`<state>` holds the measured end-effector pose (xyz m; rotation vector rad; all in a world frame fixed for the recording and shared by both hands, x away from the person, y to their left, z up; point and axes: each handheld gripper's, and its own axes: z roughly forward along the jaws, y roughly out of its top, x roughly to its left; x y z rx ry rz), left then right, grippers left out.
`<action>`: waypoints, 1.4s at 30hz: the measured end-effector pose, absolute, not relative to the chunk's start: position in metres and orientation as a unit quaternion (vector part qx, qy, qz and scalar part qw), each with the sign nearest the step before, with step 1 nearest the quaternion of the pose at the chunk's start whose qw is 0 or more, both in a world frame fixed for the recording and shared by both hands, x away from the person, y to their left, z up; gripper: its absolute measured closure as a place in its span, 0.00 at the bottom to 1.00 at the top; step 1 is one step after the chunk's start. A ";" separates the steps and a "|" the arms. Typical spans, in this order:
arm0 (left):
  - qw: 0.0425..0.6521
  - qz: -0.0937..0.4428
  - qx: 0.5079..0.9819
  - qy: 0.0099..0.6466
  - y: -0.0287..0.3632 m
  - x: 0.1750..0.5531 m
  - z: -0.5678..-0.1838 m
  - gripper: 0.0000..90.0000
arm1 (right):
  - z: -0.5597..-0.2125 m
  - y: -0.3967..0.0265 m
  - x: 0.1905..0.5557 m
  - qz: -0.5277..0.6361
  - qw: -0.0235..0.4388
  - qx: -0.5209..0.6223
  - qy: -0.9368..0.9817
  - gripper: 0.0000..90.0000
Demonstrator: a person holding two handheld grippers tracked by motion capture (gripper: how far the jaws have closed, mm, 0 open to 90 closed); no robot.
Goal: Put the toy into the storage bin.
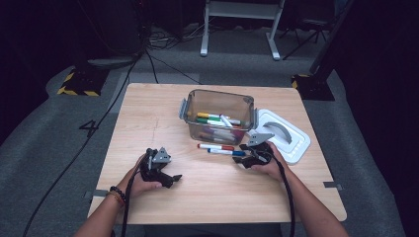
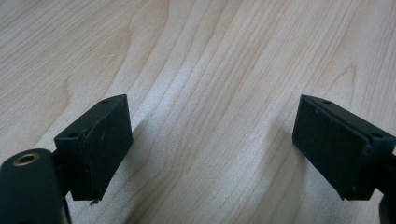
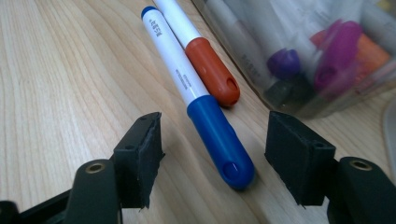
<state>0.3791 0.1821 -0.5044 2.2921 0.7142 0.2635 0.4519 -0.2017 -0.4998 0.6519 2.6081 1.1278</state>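
Positioning my right hand-held gripper [image 3: 212, 161], jaws half-open, straddling blue-capped white marker [image 3: 201, 100] lying on light wooden table [image 3: 70, 70], not gripping. Red-capped white marker [image 3: 205, 60] lying alongside, awaiting. Clear plastic bin [image 1: 217, 106] holding several markers. My left hand-held gripper [image 2: 210, 147] resting wide, empty.

Figure "4" marked on the grey floor [image 1: 88, 127] off the tabletop's left edge, print on the blue-capped marker [image 3: 196, 88] too blurred to read
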 end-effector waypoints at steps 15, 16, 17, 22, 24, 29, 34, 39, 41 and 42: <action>0.355 0.102 0.887 0.276 0.182 0.379 -0.504 0.14 | -0.496 -0.194 0.432 0.382 0.067 0.152 0.909 0.60; 0.355 0.102 0.887 0.277 0.182 0.379 -0.504 0.14 | -0.496 -0.193 0.431 0.382 0.068 0.154 0.909 0.58; 0.355 0.102 0.887 0.277 0.182 0.379 -0.504 0.14 | -0.496 -0.193 0.431 0.382 0.068 0.154 0.909 0.58; 0.355 0.102 0.887 0.277 0.182 0.379 -0.504 0.14 | -0.498 -0.185 0.430 0.388 0.073 0.164 0.904 0.55; 0.355 0.102 0.887 0.277 0.182 0.379 -0.504 0.14 | -0.498 -0.184 0.428 0.390 0.070 0.162 0.904 0.63; 0.355 0.102 0.887 0.277 0.182 0.379 -0.504 0.14 | -0.495 -0.180 0.422 0.378 0.066 0.154 0.910 0.82; 0.355 0.103 0.887 0.278 0.182 0.379 -0.504 0.14 | -0.494 -0.179 0.418 0.376 0.071 0.149 0.912 0.83; 0.355 0.102 0.887 0.278 0.182 0.379 -0.504 0.14 | -0.493 -0.181 0.417 0.378 0.063 0.145 0.912 0.83; 0.355 0.102 0.887 0.278 0.182 0.379 -0.504 0.14 | -0.490 -0.182 0.416 0.383 0.063 0.146 0.910 0.83; 0.355 0.102 0.887 0.278 0.182 0.379 -0.504 0.14 | -0.488 -0.182 0.415 0.384 0.068 0.145 0.909 0.83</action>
